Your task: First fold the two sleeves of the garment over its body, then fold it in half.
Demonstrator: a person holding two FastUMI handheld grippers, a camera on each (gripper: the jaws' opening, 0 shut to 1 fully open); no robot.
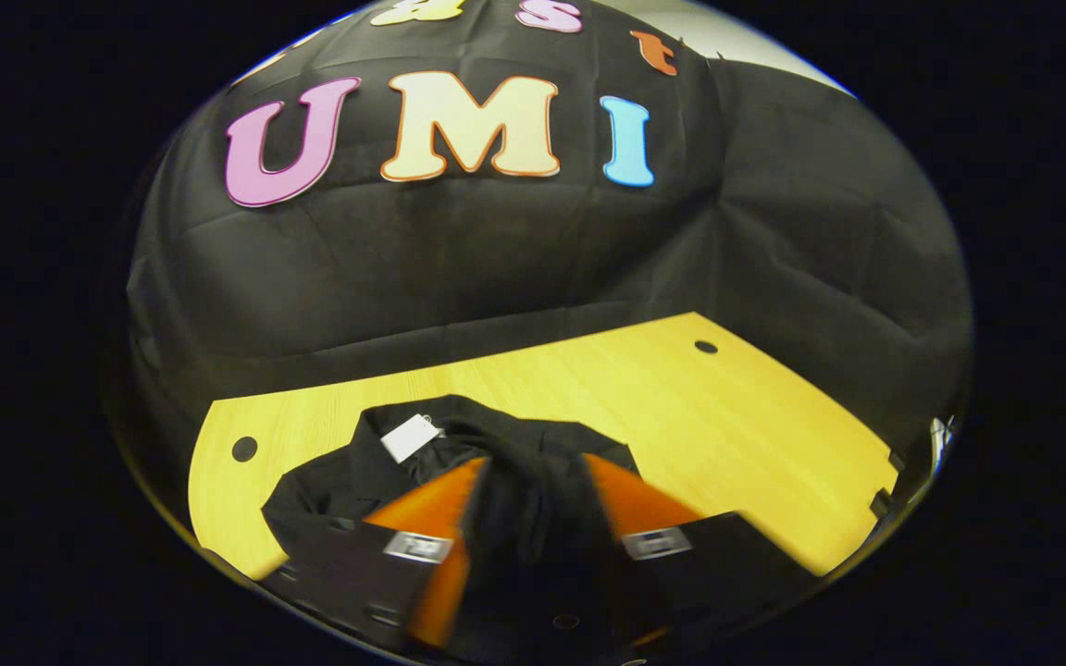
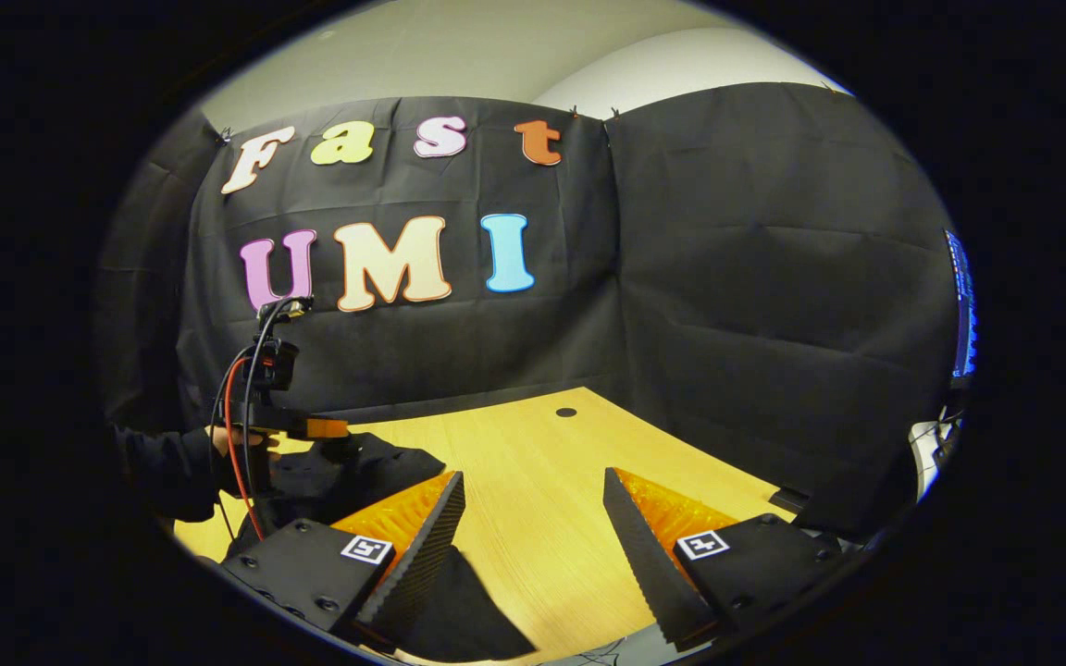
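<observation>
A black garment (image 1: 357, 476) lies bunched on the yellow wooden table (image 1: 681, 407), a white tag (image 1: 410, 437) showing near its collar. My left gripper (image 1: 533, 504) is shut on a thick fold of this cloth, which fills the gap between its fingers; this view is blurred. In the right gripper view the left gripper (image 2: 325, 430) hangs above the table at the left, held by a hand (image 2: 237, 444), with the garment (image 2: 357, 472) draping from it. My right gripper (image 2: 533, 509) stands open over bare table, and a part of the black cloth (image 2: 468, 601) lies under its left finger.
The table (image 2: 533, 462) has round cable holes (image 1: 706, 347) (image 1: 244, 450) (image 2: 566, 412) near its far edge. Black cloth walls close in behind and to the right. A red cable (image 2: 229, 435) runs along the left gripper's body. A lit screen (image 2: 960, 305) stands at the far right.
</observation>
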